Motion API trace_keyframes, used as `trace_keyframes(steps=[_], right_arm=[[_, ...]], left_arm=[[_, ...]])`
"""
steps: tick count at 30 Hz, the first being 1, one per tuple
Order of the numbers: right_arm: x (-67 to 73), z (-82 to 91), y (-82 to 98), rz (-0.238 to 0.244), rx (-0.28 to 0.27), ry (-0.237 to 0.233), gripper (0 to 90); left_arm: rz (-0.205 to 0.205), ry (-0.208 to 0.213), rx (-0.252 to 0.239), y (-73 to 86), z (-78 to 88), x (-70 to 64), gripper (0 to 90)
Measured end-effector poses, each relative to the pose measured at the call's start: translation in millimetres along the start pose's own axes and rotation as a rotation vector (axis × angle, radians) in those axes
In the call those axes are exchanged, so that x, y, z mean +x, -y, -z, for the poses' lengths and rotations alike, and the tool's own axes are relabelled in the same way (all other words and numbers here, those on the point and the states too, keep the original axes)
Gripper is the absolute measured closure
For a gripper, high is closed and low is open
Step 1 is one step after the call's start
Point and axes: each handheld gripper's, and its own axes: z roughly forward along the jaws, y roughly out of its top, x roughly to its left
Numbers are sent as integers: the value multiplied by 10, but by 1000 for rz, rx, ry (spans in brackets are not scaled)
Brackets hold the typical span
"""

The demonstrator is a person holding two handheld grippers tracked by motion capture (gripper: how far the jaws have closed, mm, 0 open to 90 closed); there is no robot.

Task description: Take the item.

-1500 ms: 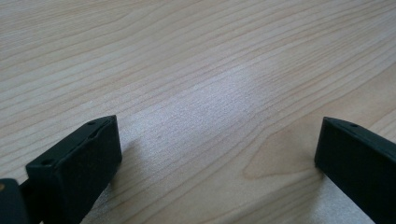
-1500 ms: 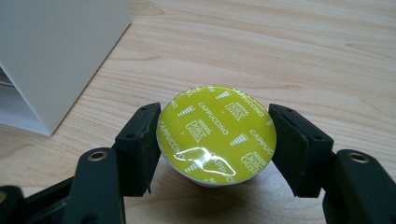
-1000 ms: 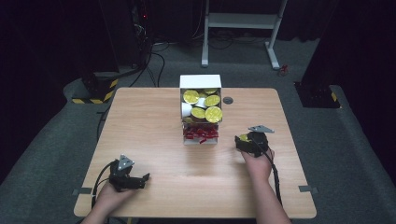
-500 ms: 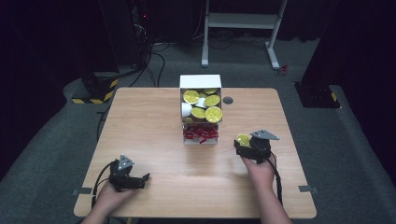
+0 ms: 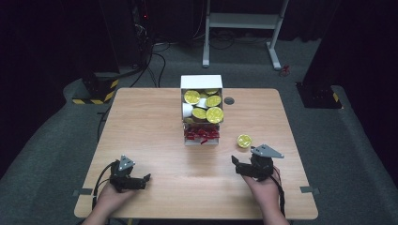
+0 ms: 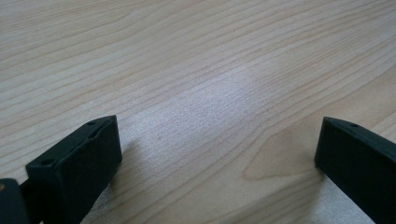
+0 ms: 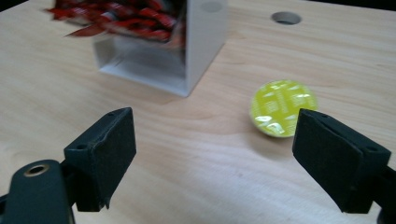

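Right gripper, jaws just spread wide and empty, faces a yellow-lidded capsule partly hidden behind one jaw; left gripper gapes over the bare table.

Left gripper gapes wide over bare wooden table

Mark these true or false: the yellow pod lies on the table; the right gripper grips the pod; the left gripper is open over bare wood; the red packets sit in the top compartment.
1. The pod lies on the table: true.
2. The right gripper grips the pod: false. Its jaws have just been opening, nothing is between them, and the pod lies apart from it.
3. The left gripper is open over bare wood: true.
4. The red packets sit in the top compartment: false. They fill the lower one of the white box.
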Motion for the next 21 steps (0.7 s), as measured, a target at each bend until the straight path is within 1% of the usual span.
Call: trace_keyframes(steps=[2, 4, 7, 8, 11, 13, 16, 17, 18, 19, 20, 21], right_arm=[[50, 22, 25, 16, 7, -19, 133], [120, 41, 71, 35, 8, -48, 133], [208, 50, 135, 39, 30, -74, 134], [256, 38, 179, 47, 37, -87, 133], [335, -11, 262, 67, 65, -95, 133], [384, -57, 323, 65, 91, -98, 134], [447, -156, 433, 71, 142, -90, 136], [455, -180, 455, 79, 150, -85, 138], [465, -217, 491, 84, 162, -75, 139], [473, -238, 513, 79, 171, -68, 148], [479, -269, 519, 80, 216, -50, 148], [495, -278, 514, 85, 217, -32, 148]], left_arm=[[-1, 0, -1, 0, -1, 1, 8], [1, -1, 0, 0, 0, -1, 8], [4, -2, -5, 1, -3, -3, 9], [6, -2, -4, 1, -2, -4, 8], [5, -2, -4, 0, -2, -4, 8], [5, -1, -4, 0, -3, -3, 8], [2, 0, -4, -1, -3, 0, 8], [2, 0, -5, 0, -3, 0, 8], [2, 0, -5, 0, -3, 0, 8], [2, 0, -5, 0, -3, -1, 8], [4, 0, -4, 1, -3, -2, 8], [1, 1, -5, -1, -4, 0, 8]])
